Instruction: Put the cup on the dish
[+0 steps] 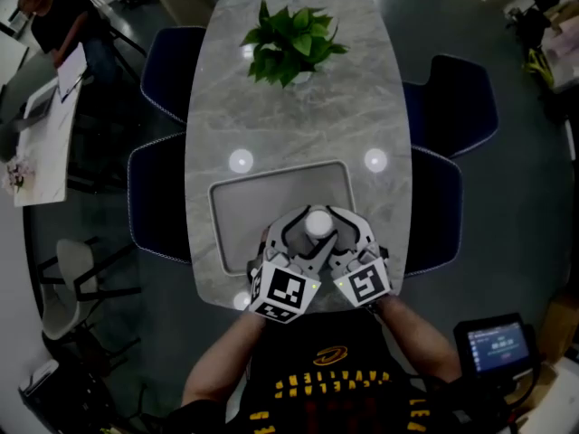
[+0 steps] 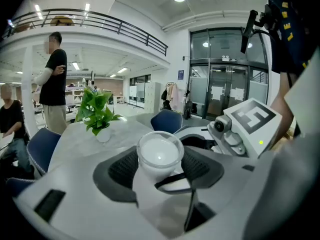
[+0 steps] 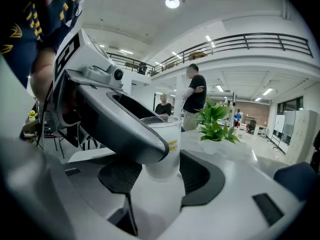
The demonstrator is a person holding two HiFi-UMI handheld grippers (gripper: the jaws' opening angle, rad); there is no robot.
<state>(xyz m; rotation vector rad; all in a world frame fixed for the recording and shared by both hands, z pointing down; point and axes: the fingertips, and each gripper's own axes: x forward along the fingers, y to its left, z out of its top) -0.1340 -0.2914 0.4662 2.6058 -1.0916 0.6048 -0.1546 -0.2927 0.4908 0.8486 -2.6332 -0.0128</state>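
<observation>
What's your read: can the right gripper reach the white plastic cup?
Likely yes: the white plastic cup already sits between the right gripper's jaws. The left gripper flanks it too, its jaw crowding one side.

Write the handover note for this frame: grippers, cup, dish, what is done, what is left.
Left gripper: jaws closed on the white cup.
Right gripper: jaws flank the same cup; grip unclear.
Cup: over the near right part of the grey dish; resting or lifted, cannot tell.
Done: cup is at the dish.
Left: confirm it stands on the dish, open both jaws, withdraw.
</observation>
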